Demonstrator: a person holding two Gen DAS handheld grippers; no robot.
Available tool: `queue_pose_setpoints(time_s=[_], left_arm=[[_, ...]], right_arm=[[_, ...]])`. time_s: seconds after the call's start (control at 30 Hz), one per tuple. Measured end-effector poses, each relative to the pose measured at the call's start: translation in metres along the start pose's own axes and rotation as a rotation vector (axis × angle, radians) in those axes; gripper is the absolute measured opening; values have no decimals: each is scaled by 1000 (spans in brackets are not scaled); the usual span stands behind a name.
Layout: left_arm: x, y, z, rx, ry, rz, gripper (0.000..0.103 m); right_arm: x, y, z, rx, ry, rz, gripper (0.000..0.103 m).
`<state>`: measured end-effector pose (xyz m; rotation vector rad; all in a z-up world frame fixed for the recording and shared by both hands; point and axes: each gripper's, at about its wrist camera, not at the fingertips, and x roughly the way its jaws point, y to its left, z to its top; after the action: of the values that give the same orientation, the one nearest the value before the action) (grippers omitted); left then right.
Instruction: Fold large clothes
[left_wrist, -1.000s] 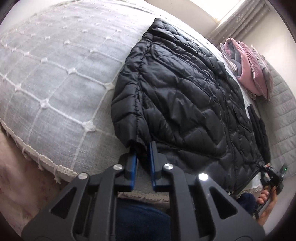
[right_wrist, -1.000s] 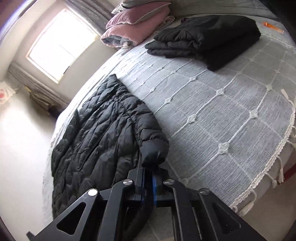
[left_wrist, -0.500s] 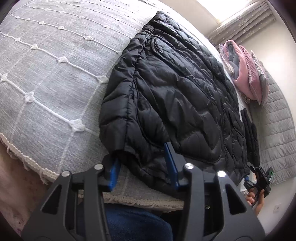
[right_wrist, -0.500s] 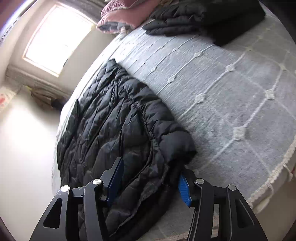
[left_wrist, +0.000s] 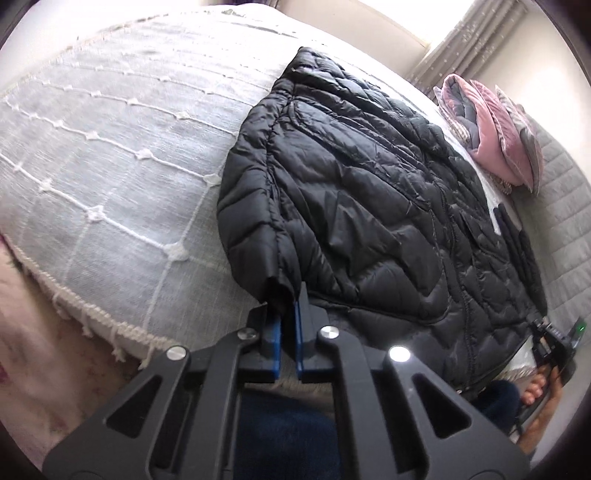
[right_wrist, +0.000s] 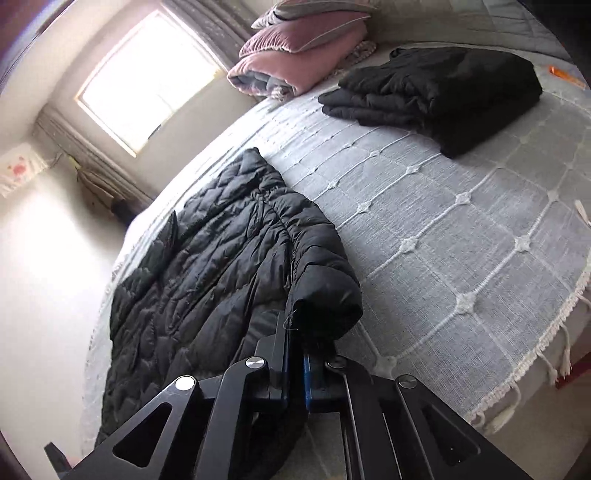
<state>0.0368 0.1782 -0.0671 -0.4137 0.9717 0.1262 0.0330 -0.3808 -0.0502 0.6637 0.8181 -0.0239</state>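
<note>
A black quilted puffer jacket (left_wrist: 362, 206) lies spread across the grey bedspread (left_wrist: 110, 155), sleeves folded in along its sides. My left gripper (left_wrist: 287, 306) is shut on the jacket's left sleeve cuff at the near bed edge. In the right wrist view the jacket (right_wrist: 207, 266) runs away to the left, and my right gripper (right_wrist: 293, 334) is shut on its other sleeve cuff at the near edge. The right gripper also shows in the left wrist view (left_wrist: 550, 339), far right, held by a hand.
A folded black garment (right_wrist: 436, 96) lies on the bed at the back right. Pink and grey folded bedding (right_wrist: 299, 62) sits by the headboard, also in the left view (left_wrist: 491, 136). An orange item (right_wrist: 565, 75) lies far right. The fringed bed edge (right_wrist: 517, 373) drops to the floor.
Half a second ago both grippers were open around the jacket's cuffs. Both have closed on the cuffs and drawn back slightly toward the bed edge.
</note>
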Motion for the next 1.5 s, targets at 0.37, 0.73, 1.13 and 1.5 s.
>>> queue_pose_setpoints(time_s=[0.37, 0.73, 1.13, 1.5], left_arm=[[-115, -4, -14, 12, -122, -137, 5], [-195, -30, 29, 87, -306, -208, 5], [-64, -68, 204, 49, -255, -90, 8], [29, -40, 274, -17, -113, -64, 71]], right_arm=[[-76, -22, 0, 96, -50, 247, 3], [-159, 12, 36, 20, -243, 418, 3], [-41, 76, 128, 81, -212, 512, 10], [114, 59, 188, 110, -164, 149, 63]])
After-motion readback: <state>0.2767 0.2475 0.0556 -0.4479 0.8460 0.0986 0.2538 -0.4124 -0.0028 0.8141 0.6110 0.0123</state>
